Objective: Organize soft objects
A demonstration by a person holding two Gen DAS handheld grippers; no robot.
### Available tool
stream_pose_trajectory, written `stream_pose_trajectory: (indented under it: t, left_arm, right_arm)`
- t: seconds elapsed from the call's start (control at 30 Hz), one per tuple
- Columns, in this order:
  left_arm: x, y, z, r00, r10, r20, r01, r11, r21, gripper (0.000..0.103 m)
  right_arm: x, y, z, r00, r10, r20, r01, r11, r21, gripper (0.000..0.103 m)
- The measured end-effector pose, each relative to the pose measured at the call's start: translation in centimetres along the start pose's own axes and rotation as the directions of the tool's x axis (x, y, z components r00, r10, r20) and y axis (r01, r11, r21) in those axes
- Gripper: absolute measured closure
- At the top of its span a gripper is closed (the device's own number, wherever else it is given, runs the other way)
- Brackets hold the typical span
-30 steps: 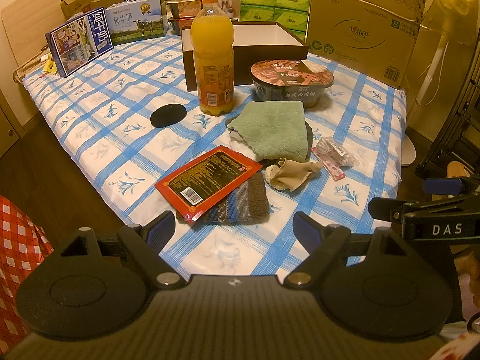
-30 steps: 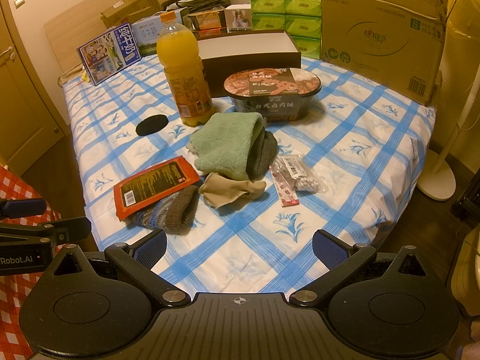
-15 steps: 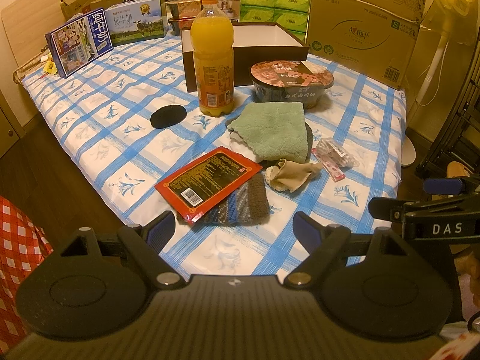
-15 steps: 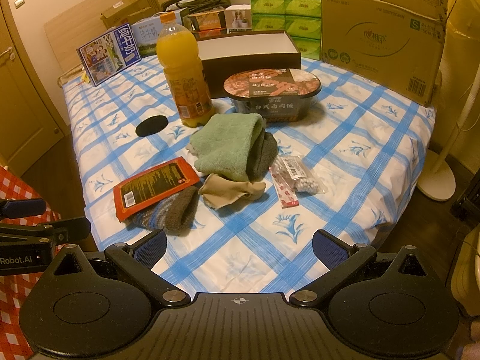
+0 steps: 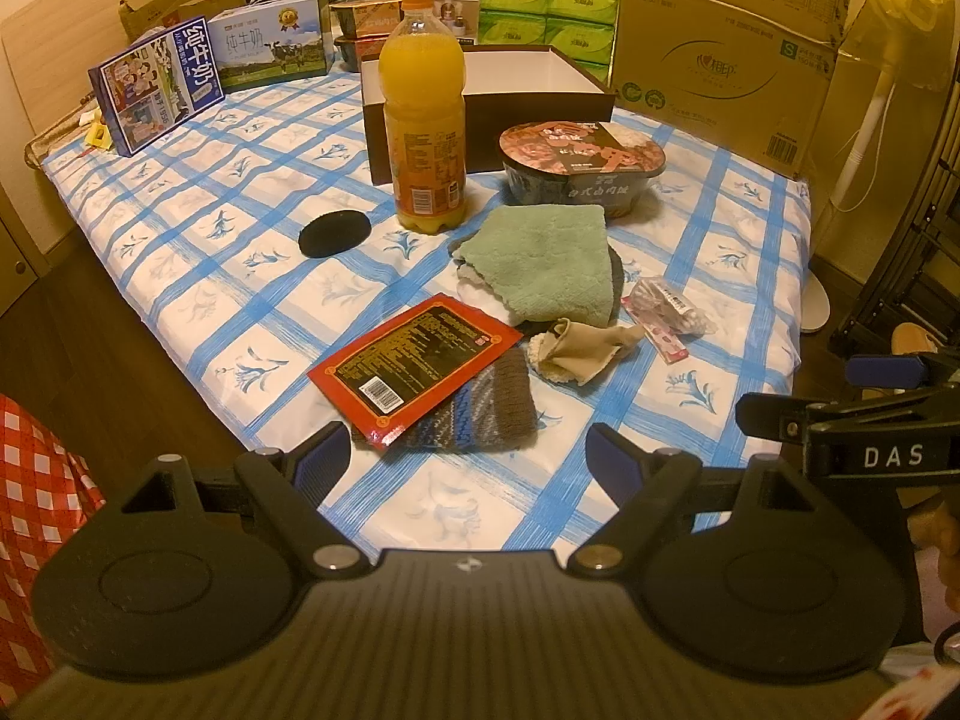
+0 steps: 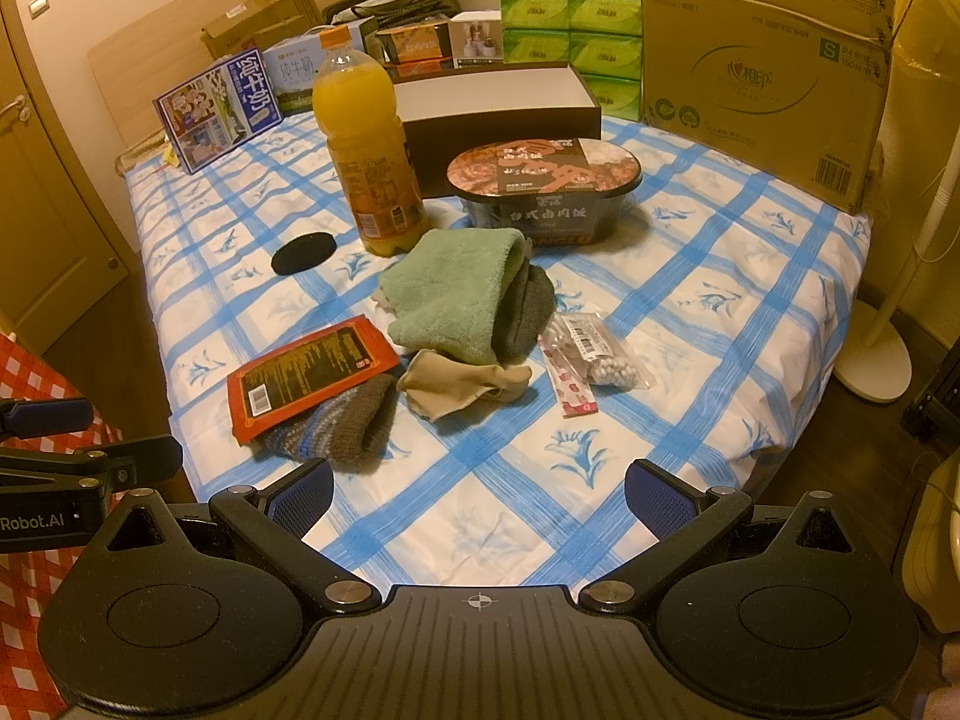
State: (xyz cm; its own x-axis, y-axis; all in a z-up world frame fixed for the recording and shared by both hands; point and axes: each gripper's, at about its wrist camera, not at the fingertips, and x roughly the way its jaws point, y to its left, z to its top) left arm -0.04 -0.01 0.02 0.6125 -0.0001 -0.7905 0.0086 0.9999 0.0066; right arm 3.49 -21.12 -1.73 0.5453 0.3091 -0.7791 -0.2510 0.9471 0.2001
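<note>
Because both tools hang back off the near edge of the bed (image 5: 198, 276), nothing on the blue-checked sheet is in contact with either yet. The left hand-held gripper (image 5: 468, 459) has its jaws spread wide and empty, and the right hand-held gripper (image 6: 479, 495) is just as wide and empty; each looks staged for a first reach rather than mid-grasp.

The soft things lie clustered at the near middle of the bed. A green towel (image 5: 543, 261) is folded over a grey cloth (image 6: 528, 315), which shows only along the towel's right edge. Just in front, a beige sock (image 5: 576, 348) is crumpled loosely, touching the towel's near edge. A striped knit hat (image 5: 474, 411) lies nearest the grippers, half pinned under a red foil packet (image 5: 414, 360) that rests on top of it.

Behind the pile stand an orange juice bottle (image 5: 426, 120) and a sealed noodle bowl (image 5: 579, 165), and behind those an open dark box (image 5: 516, 87) with a white interior, probably the intended bin for the fabrics. A bag of cotton swabs (image 6: 600, 354) lies just right of the sock.

My judgement: the packet must be cleared or slid off before the hat can lift cleanly, so the sock or towel is the easier first pick.
</note>
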Motion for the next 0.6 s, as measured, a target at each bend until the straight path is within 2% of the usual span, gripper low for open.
stream_pose_trajectory:
  t: [0.6]
  left_arm:
    - [0.22,-0.01,0.64,1.000,0.009,0.001,-0.009,1.000,-0.001,0.019]
  right_arm:
    - [0.64,-0.54,0.12,1.000,0.005,-0.005,-0.005,1.000,0.012,0.000]
